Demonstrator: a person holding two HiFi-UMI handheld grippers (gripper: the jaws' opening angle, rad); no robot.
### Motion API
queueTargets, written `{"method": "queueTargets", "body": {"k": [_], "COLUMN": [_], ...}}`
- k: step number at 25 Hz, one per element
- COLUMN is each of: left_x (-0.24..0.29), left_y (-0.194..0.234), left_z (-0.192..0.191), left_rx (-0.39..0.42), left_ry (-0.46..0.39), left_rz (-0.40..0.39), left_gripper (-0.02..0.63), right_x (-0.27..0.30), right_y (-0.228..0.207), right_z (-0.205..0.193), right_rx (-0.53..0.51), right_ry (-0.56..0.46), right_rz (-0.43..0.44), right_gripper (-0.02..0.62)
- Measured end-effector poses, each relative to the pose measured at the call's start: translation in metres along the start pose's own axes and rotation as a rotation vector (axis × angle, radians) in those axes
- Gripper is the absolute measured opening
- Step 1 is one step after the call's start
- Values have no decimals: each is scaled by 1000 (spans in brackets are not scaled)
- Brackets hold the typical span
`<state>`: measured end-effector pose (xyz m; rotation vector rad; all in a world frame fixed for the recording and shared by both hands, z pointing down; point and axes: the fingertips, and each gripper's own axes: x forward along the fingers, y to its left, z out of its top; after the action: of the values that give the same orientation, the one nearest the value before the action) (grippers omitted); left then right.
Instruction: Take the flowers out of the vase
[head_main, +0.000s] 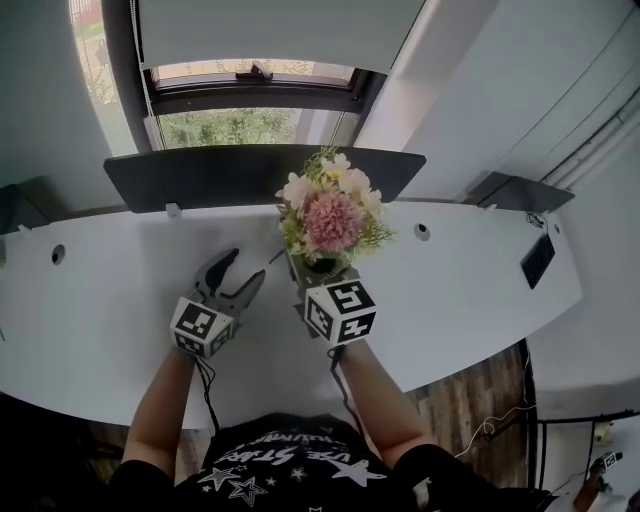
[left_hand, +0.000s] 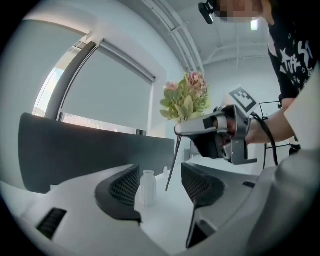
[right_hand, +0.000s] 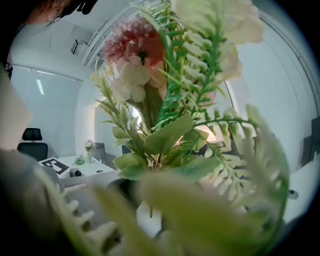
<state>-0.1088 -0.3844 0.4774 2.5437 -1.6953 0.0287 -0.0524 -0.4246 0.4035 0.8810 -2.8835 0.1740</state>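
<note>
My right gripper (head_main: 318, 270) is shut on the stems of a bunch of flowers (head_main: 330, 215), pink and cream blooms with green fern leaves. In the left gripper view, the flowers (left_hand: 187, 97) stand above the right gripper (left_hand: 180, 130), and their thin stems (left_hand: 172, 165) hang free over the desk. A small white vase (left_hand: 147, 187) stands upright and empty on the white desk, beyond and in line with my open left gripper (left_hand: 160, 180). The left gripper (head_main: 240, 272) lies just left of the right one. Leaves and blooms (right_hand: 165, 110) fill the right gripper view and hide its jaws.
The white desk (head_main: 120, 300) curves toward me, with round cable holes (head_main: 423, 231) at both sides. A dark screen panel (head_main: 250, 175) runs along its far edge below a window. A black plate (head_main: 537, 260) sits at the desk's right end.
</note>
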Motion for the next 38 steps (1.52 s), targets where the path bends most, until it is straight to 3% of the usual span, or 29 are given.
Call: {"method": "queueTargets", "body": {"k": [5, 11, 21, 26, 33, 38], "left_x": [-37, -73, -131, -150, -171, -191], "left_y": [-12, -18, -20, -31, -32, -55], "left_z": [25, 36, 24, 17, 23, 22], "left_rx": [6, -34, -99, -116, -119, -117], "left_ry": [-33, 1, -29, -25, -49, -37], "left_rz": [-8, -12, -42, -32, 13, 56], "left_gripper": [265, 256, 159, 67, 63, 63], "right_x": [-10, -24, -60, -72, -70, -101], "right_y": [24, 50, 95, 100, 120, 135], "right_z": [2, -5, -56, -70, -72, -73], "right_rx": [26, 52, 73, 85, 54, 66], "right_ry": [14, 34, 69, 90, 76, 70], "right_rz": [-11, -37, -138, -137, -100, -76], "right_gripper": [51, 52, 52, 52, 52, 52]}}
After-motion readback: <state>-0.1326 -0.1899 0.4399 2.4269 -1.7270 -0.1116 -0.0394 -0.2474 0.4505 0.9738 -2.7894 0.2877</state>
